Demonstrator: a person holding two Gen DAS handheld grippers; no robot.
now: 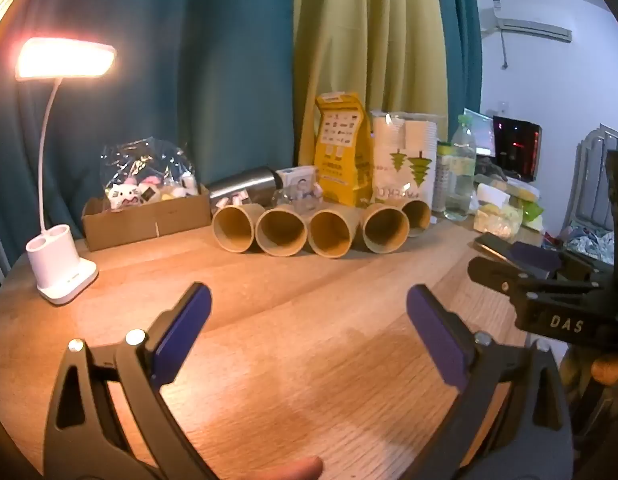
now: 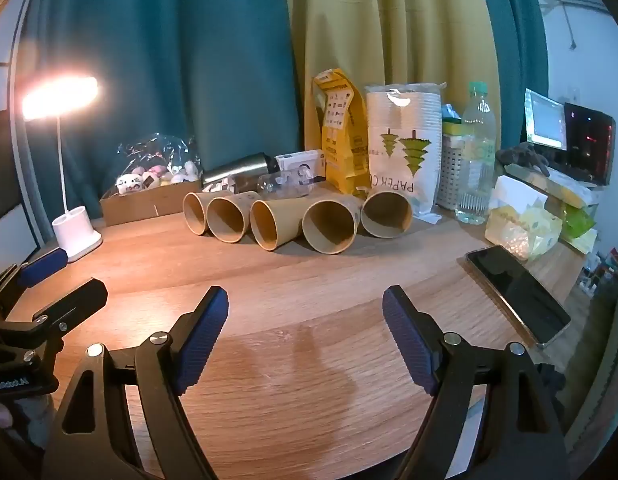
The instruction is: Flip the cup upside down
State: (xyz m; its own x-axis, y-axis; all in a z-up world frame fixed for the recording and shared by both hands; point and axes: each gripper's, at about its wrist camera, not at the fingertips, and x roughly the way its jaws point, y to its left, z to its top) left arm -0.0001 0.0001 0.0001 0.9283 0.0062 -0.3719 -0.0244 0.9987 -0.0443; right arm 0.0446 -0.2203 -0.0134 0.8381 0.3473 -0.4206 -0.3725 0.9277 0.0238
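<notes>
Several brown paper cups (image 1: 329, 233) lie on their sides in a row at the back of the wooden table (image 1: 309, 360), mouths facing me; they also show in the right wrist view (image 2: 329, 226). My left gripper (image 1: 309, 308) is open and empty, well short of the row. My right gripper (image 2: 305, 312) is open and empty, also well short of the cups. The right gripper shows at the right edge of the left wrist view (image 1: 521, 268), and the left gripper at the left edge of the right wrist view (image 2: 61, 276).
A lit white desk lamp (image 1: 63, 276) stands at the left. A cardboard box of toys (image 1: 145, 216), a steel flask (image 1: 245, 188), a yellow bag (image 1: 343, 156), a paper-cup pack (image 1: 405, 156) and a water bottle (image 1: 461, 168) line the back. A phone (image 2: 517, 292) lies at the right.
</notes>
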